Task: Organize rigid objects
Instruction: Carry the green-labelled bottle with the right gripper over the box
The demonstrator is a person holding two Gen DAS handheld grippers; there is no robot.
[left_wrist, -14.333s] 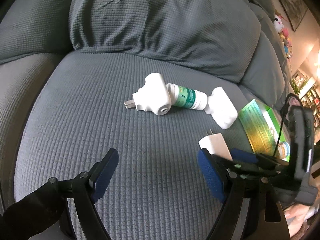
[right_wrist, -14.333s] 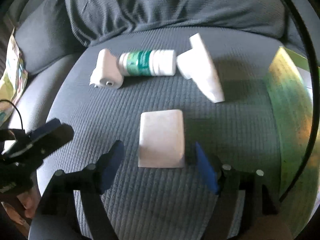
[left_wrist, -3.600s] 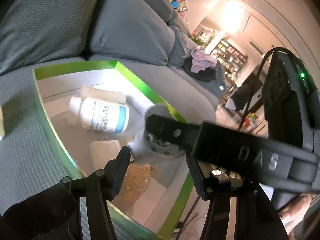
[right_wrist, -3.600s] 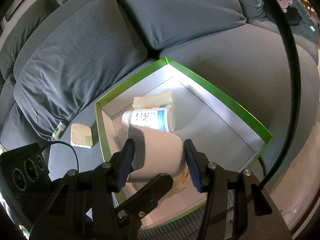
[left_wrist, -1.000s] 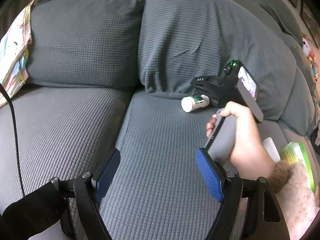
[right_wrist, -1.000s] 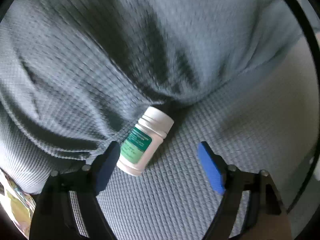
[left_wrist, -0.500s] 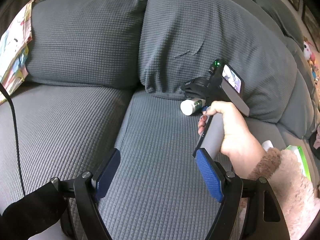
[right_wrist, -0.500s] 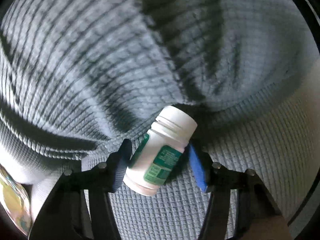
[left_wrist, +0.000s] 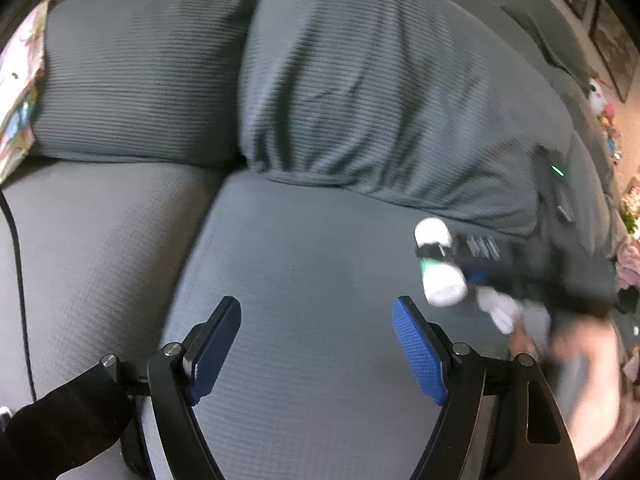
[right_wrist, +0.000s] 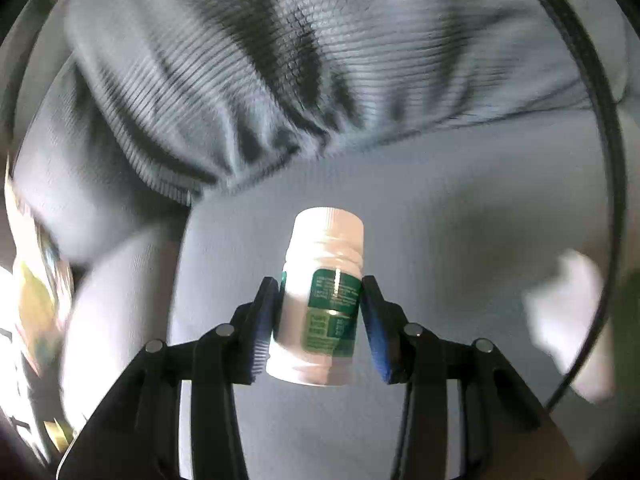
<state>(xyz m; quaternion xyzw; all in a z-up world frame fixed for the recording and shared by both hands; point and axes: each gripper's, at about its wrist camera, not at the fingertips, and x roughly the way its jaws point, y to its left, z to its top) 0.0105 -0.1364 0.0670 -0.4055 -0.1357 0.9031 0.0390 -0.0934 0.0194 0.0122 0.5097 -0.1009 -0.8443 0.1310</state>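
My right gripper (right_wrist: 318, 316) is shut on a white pill bottle (right_wrist: 322, 280) with a green label and holds it above the grey sofa seat. The bottle also shows in the left wrist view (left_wrist: 438, 262), blurred, held by the right gripper at the right side. My left gripper (left_wrist: 316, 340) is open and empty over the seat cushion (left_wrist: 300, 260). A blurred white object (right_wrist: 568, 312) lies on the seat at the right.
Two grey back cushions (left_wrist: 360, 80) stand behind the seat. A patterned colourful item (left_wrist: 16, 92) sits at the far left edge. A black cable (left_wrist: 16, 280) runs down the left. The hand holding the right gripper (left_wrist: 580, 360) fills the lower right.
My right gripper has closed on the pill bottle and lifted it away from the back cushion, moving right and toward me. My left gripper has stayed open and nearly still.
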